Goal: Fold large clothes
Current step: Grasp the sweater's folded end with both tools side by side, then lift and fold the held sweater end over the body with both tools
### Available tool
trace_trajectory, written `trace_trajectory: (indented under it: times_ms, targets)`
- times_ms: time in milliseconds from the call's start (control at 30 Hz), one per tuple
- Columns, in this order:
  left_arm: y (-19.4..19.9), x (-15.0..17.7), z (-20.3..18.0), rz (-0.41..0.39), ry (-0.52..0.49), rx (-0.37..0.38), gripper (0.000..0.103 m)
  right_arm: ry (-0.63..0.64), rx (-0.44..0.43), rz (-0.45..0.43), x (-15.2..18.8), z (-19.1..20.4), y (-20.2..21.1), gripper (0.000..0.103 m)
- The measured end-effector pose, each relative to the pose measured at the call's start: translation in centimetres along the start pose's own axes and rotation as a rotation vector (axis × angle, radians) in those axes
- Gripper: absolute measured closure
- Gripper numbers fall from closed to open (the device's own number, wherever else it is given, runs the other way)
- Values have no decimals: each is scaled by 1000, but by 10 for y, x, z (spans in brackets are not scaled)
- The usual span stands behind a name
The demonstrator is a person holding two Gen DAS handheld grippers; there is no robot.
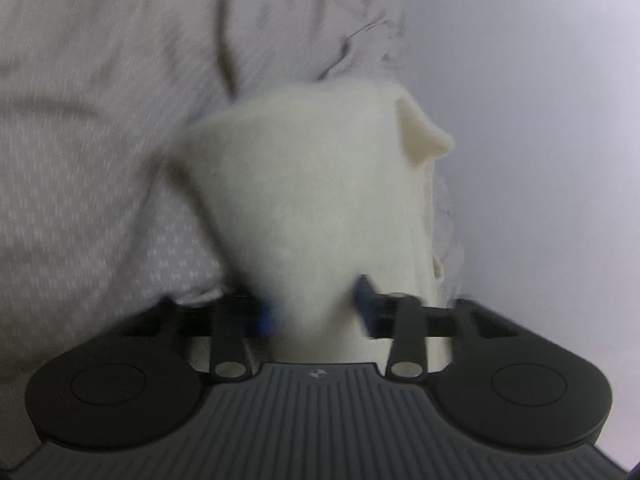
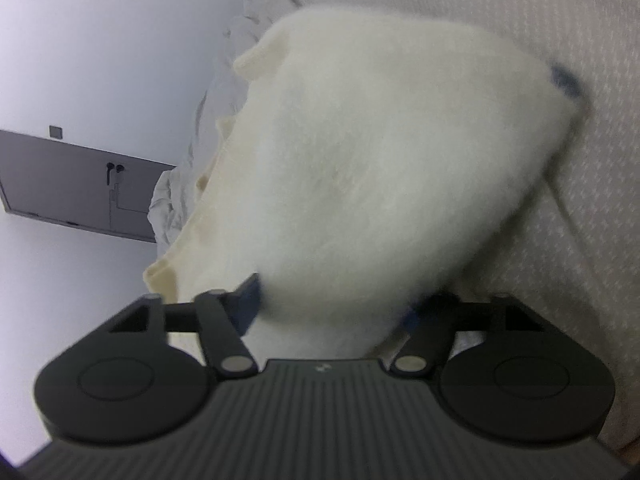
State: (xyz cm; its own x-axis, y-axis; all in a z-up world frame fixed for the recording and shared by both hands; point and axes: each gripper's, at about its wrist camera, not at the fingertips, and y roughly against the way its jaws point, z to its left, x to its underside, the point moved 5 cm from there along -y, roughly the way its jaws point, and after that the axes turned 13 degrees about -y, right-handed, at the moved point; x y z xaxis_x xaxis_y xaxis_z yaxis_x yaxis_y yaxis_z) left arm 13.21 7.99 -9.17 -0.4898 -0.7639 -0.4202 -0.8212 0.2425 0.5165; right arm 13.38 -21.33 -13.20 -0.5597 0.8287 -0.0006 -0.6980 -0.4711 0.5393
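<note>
A fluffy cream-white garment (image 1: 316, 184) hangs bunched between the blue pads of my left gripper (image 1: 318, 308), which is shut on it. In the right wrist view the same cream garment (image 2: 360, 152) spreads wide in front of the camera, and my right gripper (image 2: 332, 304) is shut on its near edge. A bit of the left gripper's blue pad (image 2: 566, 78) shows at the garment's far corner. Both views are motion-blurred. The garment is lifted above the patterned bedding (image 1: 80, 140).
Grey-beige dotted bedding (image 2: 560, 220) lies under and behind the garment. Rumpled white fabric (image 2: 176, 200) is heaped by a white wall (image 1: 540, 160). A grey wall panel (image 2: 80, 188) with a socket is mounted on the wall.
</note>
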Motion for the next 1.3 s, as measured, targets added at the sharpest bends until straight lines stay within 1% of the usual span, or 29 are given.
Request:
trace_trajectory:
  times_ms: [33, 100, 200, 267, 367, 500, 600, 733, 867, 967, 1067, 1133, 1300]
  targets:
    - [2, -1, -7, -11, -45, -7, 72, 21, 0, -11, 1, 3, 1, 47]
    - [7, -3, -17, -36, -106, -8, 75, 69, -14, -39, 4, 6, 13, 60]
    - [20, -5, -29, -76, -154, 16, 78, 109, -57, -69, 3, 14, 26, 66]
    - [29, -7, -34, -93, -173, 29, 79, 136, -90, -87, 5, 17, 38, 67]
    - [48, -10, -44, -103, -207, 45, 81, 209, -98, -110, 11, 27, 53, 68]
    - [74, -12, -62, -100, -250, 53, 81, 218, -128, -106, 12, 43, 80, 68]
    - [99, -11, -69, -91, -277, 58, 82, 245, -128, -94, 16, 53, 106, 68]
    - [137, -6, -75, -31, -264, 55, 82, 266, -131, -63, 25, 59, 135, 68]
    - [160, 4, -71, 15, -262, 51, 82, 255, -95, -39, 31, 61, 151, 68]
    - [164, 11, -66, 44, -261, 50, 82, 231, -64, -27, 32, 52, 155, 67]
    - [158, 15, -72, 71, -348, 28, 81, 235, -37, -21, 28, 46, 147, 67]
    - [152, 16, -74, 76, -384, 15, 80, 225, -17, -19, 24, 44, 141, 66]
    - [141, 2, -78, 86, -364, 34, 78, 218, -9, 2, 19, 50, 134, 63]
